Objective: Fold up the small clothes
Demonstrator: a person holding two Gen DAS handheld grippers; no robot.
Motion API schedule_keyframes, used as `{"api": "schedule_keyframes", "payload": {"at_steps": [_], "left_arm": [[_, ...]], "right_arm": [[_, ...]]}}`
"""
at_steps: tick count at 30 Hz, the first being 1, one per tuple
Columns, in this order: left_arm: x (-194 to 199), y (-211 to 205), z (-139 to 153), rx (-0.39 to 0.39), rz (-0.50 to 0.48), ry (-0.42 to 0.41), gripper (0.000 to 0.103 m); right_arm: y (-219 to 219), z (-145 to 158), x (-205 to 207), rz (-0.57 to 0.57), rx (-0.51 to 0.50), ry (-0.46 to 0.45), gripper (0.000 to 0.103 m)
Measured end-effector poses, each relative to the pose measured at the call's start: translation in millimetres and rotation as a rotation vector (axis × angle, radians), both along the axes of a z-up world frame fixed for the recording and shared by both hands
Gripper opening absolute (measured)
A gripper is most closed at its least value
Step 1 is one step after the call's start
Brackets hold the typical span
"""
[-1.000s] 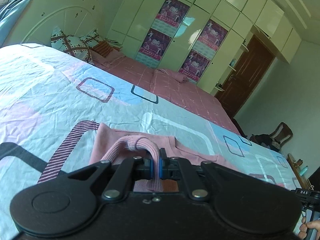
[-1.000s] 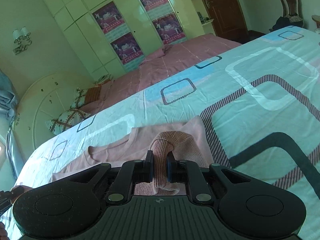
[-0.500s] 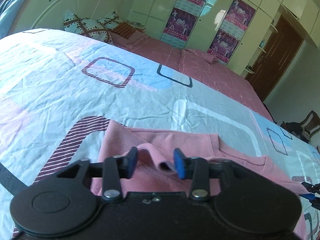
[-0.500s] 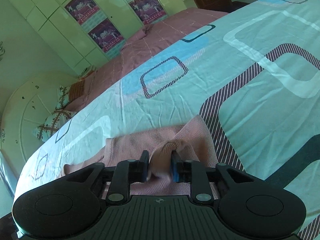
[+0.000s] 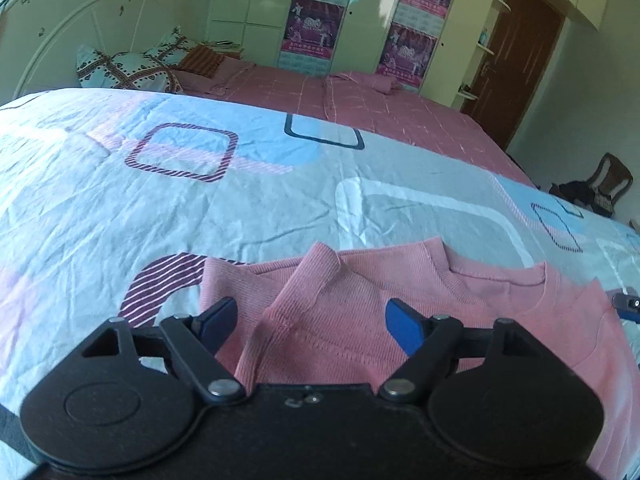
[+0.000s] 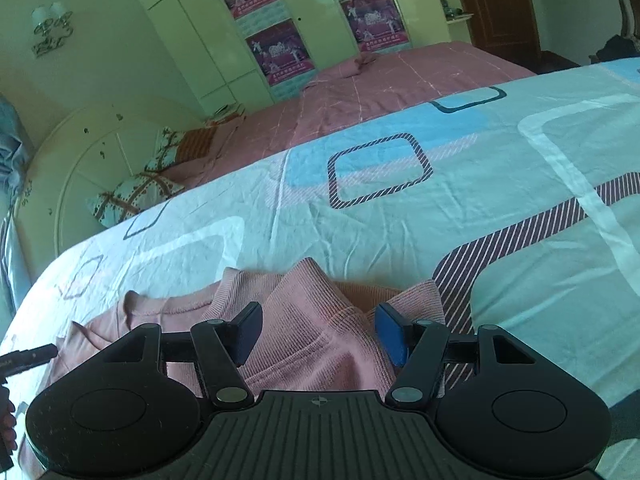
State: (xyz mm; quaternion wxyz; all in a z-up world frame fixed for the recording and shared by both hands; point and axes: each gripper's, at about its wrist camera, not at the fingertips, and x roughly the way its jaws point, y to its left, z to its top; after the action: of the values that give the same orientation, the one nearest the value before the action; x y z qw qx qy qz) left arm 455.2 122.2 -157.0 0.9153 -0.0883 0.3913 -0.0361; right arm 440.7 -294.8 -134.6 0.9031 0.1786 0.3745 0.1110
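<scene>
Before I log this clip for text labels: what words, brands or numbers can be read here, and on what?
Nothing legible.
Posters on the wardrobe doors: they carry lines of print, too small and blurred to read.
Pink top on the patterned bedsheet: no label or print visible.
Left tool and right tool, jaws opening over the top: no readable marking.

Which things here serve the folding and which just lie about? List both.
Part of the job:
- pink top, flat on the patterned bedsheet
- left gripper, fingers opening, not pressing the cloth
- right gripper, fingers opening likewise

Lying about:
- pillows
- chair
- wardrobe posters
</scene>
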Motion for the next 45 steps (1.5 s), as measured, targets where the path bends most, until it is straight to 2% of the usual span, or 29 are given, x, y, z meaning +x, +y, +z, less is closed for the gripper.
{"api": "schedule_keyframes", "payload": {"at_steps": [6, 8, 10, 11, 13, 15, 18, 21, 24, 28, 30, 31, 32, 33, 35, 37, 42, 43, 45], "left_arm": [[13, -5, -14, 0.008, -0.044, 0.024, 0.049], [12, -5, -15, 0.011, -0.057, 0.018, 0.033], [11, -5, -15, 0.01, -0.072, 0.011, 0.019], [11, -5, -14, 0.012, -0.079, 0.005, 0.016], [7, -5, -11, 0.014, -0.085, -0.018, 0.012], [-1, -2, -3, 0.012, -0.051, -0.084, 0.01], [-17, 9, 16, -0.026, 0.034, -0.203, 0.01], [-20, 14, 20, -0.006, 0.103, -0.255, 0.01], [-8, 14, 7, 0.01, 0.172, -0.208, 0.01], [-1, 3, -11, 0.09, 0.167, -0.159, 0.01], [-9, 4, -3, 0.057, 0.175, -0.203, 0.01], [-12, 2, 3, 0.078, 0.166, -0.235, 0.01], [-10, 0, 3, 0.105, 0.158, -0.234, 0.01], [-6, -1, 0, 0.12, 0.151, -0.202, 0.01], [1, 0, -12, 0.143, 0.15, -0.129, 0.011], [-2, -5, -20, 0.179, 0.136, -0.118, 0.012], [-5, -8, -19, 0.22, 0.128, -0.12, 0.024], [-6, -7, -17, 0.21, 0.126, -0.118, 0.028], [-10, -5, -11, 0.196, 0.125, -0.116, 0.048]], "right_arm": [[11, -9, 14, 0.086, -0.107, -0.003, 0.062], [14, -13, 19, 0.108, -0.126, 0.003, 0.061], [18, -15, 22, 0.143, -0.147, -0.006, 0.04], [22, -17, 24, 0.165, -0.174, 0.002, 0.02], [27, -20, 27, 0.192, -0.214, 0.008, 0.015], [27, -18, 27, 0.199, -0.217, 0.004, 0.008], [17, 0, 14, 0.126, -0.185, -0.096, 0.007], [6, 15, 5, 0.029, -0.177, -0.18, 0.007], [3, 3, 13, -0.036, -0.181, -0.14, 0.007], [14, -21, 22, -0.056, -0.25, -0.077, 0.007], [11, -21, 21, -0.082, -0.245, -0.081, 0.007], [10, -16, 18, -0.089, -0.223, -0.105, 0.007], [11, -11, 13, -0.087, -0.239, -0.143, 0.007], [13, -10, 14, -0.08, -0.276, -0.156, 0.007], [19, -19, 21, -0.057, -0.307, -0.109, 0.007], [22, -29, 26, -0.04, -0.319, -0.047, 0.007], [17, -24, 21, -0.062, -0.321, -0.051, 0.008], [16, -21, 19, -0.073, -0.327, -0.06, 0.008], [13, -11, 11, -0.089, -0.3, -0.086, 0.008]]}}
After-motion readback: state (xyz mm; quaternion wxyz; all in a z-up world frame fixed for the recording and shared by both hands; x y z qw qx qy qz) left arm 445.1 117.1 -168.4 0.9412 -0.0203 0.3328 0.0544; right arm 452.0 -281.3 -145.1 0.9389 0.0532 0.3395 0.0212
